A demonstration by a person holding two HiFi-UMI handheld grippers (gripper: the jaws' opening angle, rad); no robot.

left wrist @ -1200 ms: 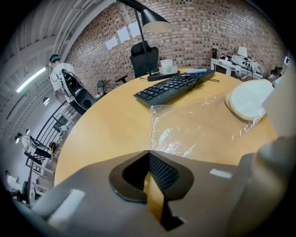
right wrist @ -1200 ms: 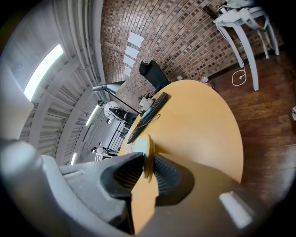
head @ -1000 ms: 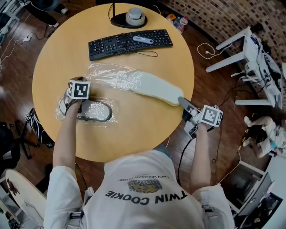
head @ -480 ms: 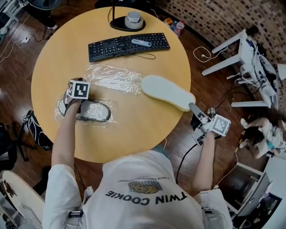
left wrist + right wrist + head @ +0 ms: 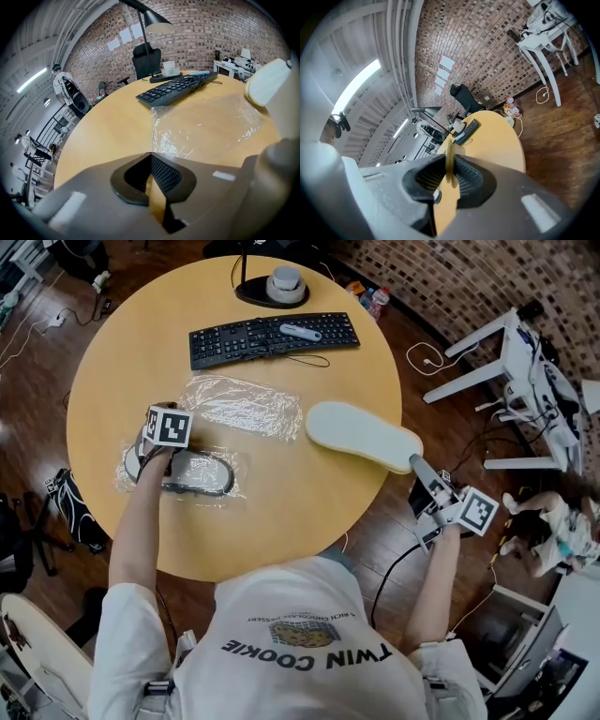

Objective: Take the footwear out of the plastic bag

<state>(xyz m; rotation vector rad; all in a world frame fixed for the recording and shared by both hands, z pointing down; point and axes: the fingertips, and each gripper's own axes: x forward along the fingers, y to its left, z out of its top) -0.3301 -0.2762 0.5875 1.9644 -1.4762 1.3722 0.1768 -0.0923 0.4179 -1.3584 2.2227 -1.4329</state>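
Right tongs (image 5: 415, 465), at the lower right of the head view, are pinched on one end of the white slipper (image 5: 361, 434). They have just been closing a bit more, and the slipper's thin edge sits between them. That slipper is out of its bag and reaches over the right side of the round counter (image 5: 281, 521). It is just beside the empty bag (image 5: 242, 405), which lies flat and crinkly in the middle. Left tongs (image 5: 151, 164) are narrow and sit low at the left, on the second slipper (image 5: 187, 472), which is inside its own clear bag (image 5: 234, 479). A thin tan strip shows between them, and I think it is that slipper's edge, plastic and all. The slipper looks thin, flat and light, so it should lift with almost no pull. It looks soft too, so it may bend or flop if held only at one end. A good place to grab is the edge of the sole near an end, like the right tongs do, because the sole is thin enough to fit. The clear plastic looks slick and may slide. So for the second slipper, one side should pin the bag's shut end while the other pulls the slipper out of the open end.
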